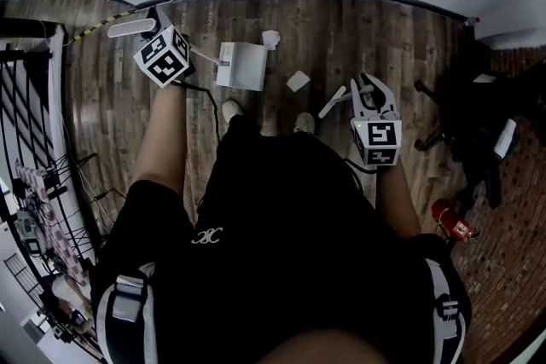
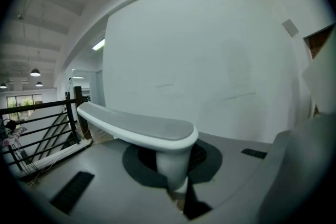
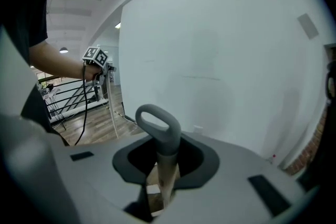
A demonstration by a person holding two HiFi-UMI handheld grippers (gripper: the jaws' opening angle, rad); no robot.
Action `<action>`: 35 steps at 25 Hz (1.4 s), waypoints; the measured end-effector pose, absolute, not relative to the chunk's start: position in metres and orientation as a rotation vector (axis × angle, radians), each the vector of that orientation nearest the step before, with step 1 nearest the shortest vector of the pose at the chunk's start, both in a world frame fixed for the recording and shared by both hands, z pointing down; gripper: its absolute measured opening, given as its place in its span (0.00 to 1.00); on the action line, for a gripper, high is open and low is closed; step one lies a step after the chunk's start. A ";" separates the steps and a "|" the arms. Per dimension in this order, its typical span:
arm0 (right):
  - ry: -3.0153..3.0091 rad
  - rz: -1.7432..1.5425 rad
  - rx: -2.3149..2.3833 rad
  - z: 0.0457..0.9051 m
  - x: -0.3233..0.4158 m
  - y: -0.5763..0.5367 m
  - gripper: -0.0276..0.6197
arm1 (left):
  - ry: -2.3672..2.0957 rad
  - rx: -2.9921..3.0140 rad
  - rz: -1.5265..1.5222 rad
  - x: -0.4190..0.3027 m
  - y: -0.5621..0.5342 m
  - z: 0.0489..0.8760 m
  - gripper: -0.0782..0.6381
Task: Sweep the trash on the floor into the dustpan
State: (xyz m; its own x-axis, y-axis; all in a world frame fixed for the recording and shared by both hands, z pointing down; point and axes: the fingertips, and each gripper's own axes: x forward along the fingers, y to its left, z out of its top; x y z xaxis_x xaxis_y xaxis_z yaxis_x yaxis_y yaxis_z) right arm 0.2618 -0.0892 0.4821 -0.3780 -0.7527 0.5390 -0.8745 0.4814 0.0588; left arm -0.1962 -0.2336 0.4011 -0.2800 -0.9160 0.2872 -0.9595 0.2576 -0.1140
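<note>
My left gripper (image 1: 156, 28) is clenched on the dustpan's handle (image 2: 142, 128). In the left gripper view the white and grey grip lies across the top, with its stem pinched between the jaws. In the head view the dustpan (image 1: 241, 66) stands on the wooden floor (image 1: 384, 38) just right of that gripper and ahead of my shoes (image 1: 230, 109).

My right gripper (image 1: 368, 89) is grasping the broom handle (image 3: 160, 128). In the right gripper view the grey loop end rises above the jaws and the pale shaft runs down between them. In the head view a white length of the broom slants down and to the left from that gripper. I cannot make out the brush end.

Two bits of trash show on the floor. A crumpled white piece (image 1: 270, 38) lies just beside the dustpan's far right corner. A flat white piece (image 1: 298, 81) lies between the dustpan and the right gripper, apart from both and nearer the dustpan. Both pieces are outside the pan. A red extinguisher (image 1: 452, 222) stands well off to my right.
</note>
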 end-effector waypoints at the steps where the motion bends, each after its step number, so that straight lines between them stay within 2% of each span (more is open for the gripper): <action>1: -2.218 0.324 1.357 0.483 0.259 -0.092 0.17 | -2.362 1.773 0.383 -0.203 -0.245 0.403 0.14; 18: -1.800 0.318 1.603 0.518 0.157 -0.170 0.17 | -2.215 1.732 0.323 -0.326 -0.426 0.537 0.14; 25: -1.728 0.364 1.556 0.535 0.131 -0.192 0.17 | -2.190 1.792 0.383 -0.323 -0.451 0.603 0.14; 35: -1.793 0.365 1.397 0.559 0.055 -0.228 0.17 | -2.031 2.026 0.364 -0.280 -0.448 0.607 0.14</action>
State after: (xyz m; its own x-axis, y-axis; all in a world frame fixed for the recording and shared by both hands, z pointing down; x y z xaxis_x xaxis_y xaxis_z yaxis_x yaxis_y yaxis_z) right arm 0.0553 -0.2283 0.5591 -0.0537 -0.6704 0.7400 -0.9064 0.3437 0.2456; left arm -0.2796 -0.4485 0.6075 -0.0022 -0.9377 0.3475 -1.0000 0.0021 -0.0006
